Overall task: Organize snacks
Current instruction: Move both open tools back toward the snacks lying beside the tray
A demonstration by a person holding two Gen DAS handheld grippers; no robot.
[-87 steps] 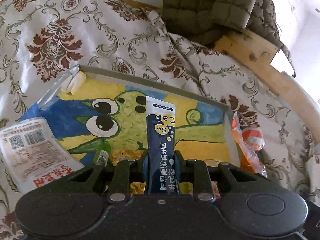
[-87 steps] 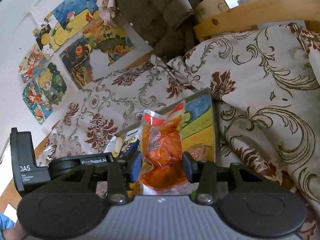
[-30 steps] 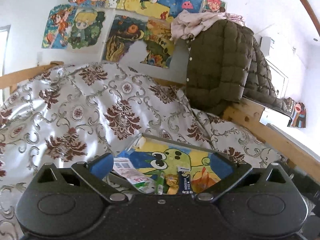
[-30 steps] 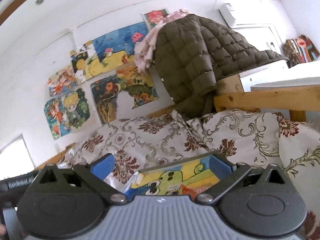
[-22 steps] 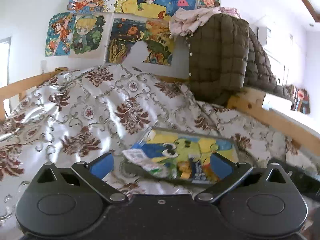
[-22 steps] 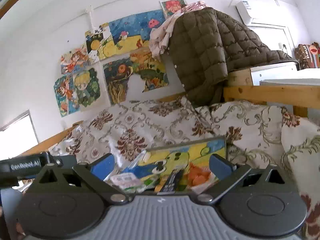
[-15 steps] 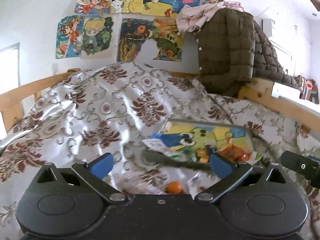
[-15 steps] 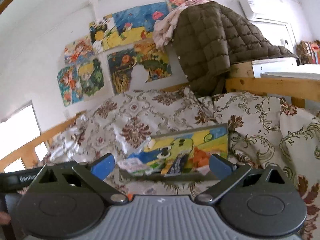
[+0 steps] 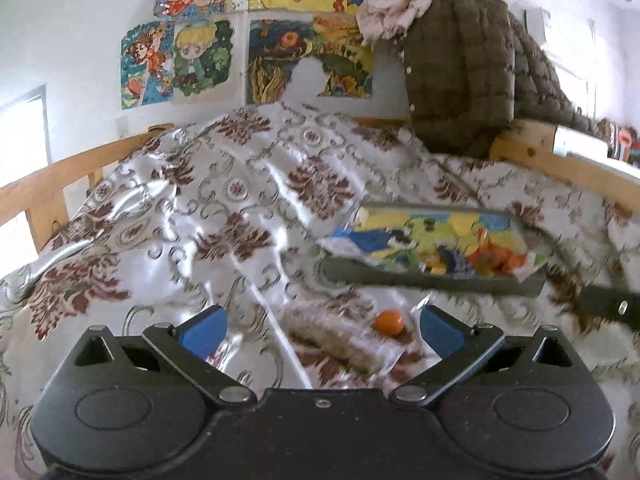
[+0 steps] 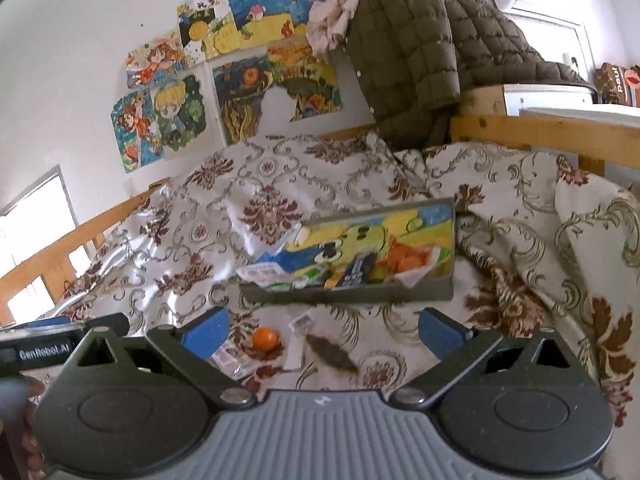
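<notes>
A shallow grey tray [image 10: 348,293] with a cartoon picture on its floor lies on the patterned bedspread; it also shows in the left wrist view [image 9: 432,280]. In it lie a white packet [image 10: 262,271], a dark blue stick pack [image 10: 356,272] and an orange snack bag [image 10: 412,258]. In front of the tray lie a small orange ball [image 10: 265,337], a clear packet with a brown snack [image 10: 332,350] and a small white packet [image 10: 232,358]. My left gripper [image 9: 320,326] is open and empty, above the brown snack packet [image 9: 340,344]. My right gripper [image 10: 324,328] is open and empty, held back from the tray.
A floral bedspread [image 9: 240,200] covers the bed, with folds to the right [image 10: 580,240]. A wooden rail [image 10: 540,128] carries a brown quilted jacket [image 10: 420,48]. Drawings hang on the wall [image 9: 260,32]. The other gripper's body shows at the right edge [image 9: 608,304].
Both grippers let go of the blue stick pack and the orange bag in the tray, opened and pulled back. Loose snacks in front of the tray have come into view.
</notes>
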